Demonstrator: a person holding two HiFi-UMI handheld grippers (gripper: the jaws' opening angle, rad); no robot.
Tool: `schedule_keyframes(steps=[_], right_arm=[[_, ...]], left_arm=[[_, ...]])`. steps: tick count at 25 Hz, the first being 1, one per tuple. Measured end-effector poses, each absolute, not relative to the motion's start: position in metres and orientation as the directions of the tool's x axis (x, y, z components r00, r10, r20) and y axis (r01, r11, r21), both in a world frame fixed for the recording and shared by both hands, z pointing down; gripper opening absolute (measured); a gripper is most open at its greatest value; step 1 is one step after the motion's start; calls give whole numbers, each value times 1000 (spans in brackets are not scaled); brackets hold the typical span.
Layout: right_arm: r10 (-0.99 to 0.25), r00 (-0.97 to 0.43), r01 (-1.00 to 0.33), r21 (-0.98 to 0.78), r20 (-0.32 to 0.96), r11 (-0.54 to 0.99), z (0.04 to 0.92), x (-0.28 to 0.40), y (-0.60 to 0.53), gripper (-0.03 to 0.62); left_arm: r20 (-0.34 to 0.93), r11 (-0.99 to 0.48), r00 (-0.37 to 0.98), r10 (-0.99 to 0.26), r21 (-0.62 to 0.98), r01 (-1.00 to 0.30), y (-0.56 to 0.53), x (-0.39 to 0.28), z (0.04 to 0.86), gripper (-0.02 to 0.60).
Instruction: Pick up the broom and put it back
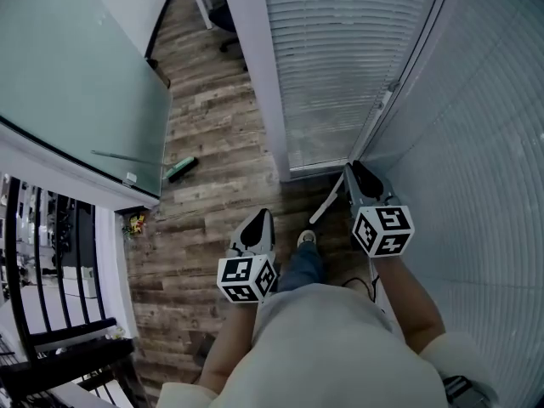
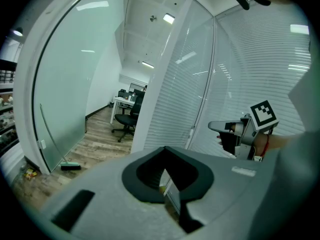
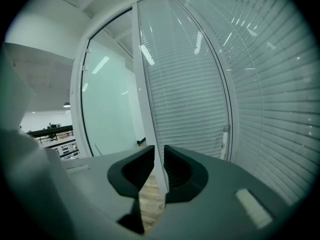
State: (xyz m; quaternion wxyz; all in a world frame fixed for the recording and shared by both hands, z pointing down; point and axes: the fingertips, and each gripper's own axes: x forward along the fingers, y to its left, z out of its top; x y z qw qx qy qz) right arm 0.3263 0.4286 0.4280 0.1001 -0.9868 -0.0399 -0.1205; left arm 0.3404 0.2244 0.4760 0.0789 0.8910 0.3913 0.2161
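Left tongs (image 2: 165, 148) closed and empty; right tongs (image 3: 158, 151) clamped on one white pole (image 1: 326, 203). One green broom (image 1: 181, 169) leans against the glass wall (image 1: 85, 75).

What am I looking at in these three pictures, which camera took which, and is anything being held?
No robot here: a person stands on a wood floor with a hand-held gripper in each hand; the patterned cubes are part of those tools. The top-down picture comes from a camera on the person's head. The other two come from cameras riding on each tool, looking along its jaws. The left hand-held gripper is shut and empty. The right hand-held gripper is closed on a thin white rod that runs down toward the shoe; its lower end is unclear. A green broom rests against the glass wall, head on the floor. White blinds fill the corner ahead.
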Motion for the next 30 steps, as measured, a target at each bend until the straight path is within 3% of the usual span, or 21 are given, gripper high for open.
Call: schedule_keyframes(steps=[8,30], right_arm=[[-20,972,25,-186,233,-982,417,293,380,8],[-216,940,-168,-193,264,-967,438,219,266,5]], left_arm=[[328,-683,601,729,299,666,206,301,471,5],[309,-706,635,708,301,641,158,239,470,5]])
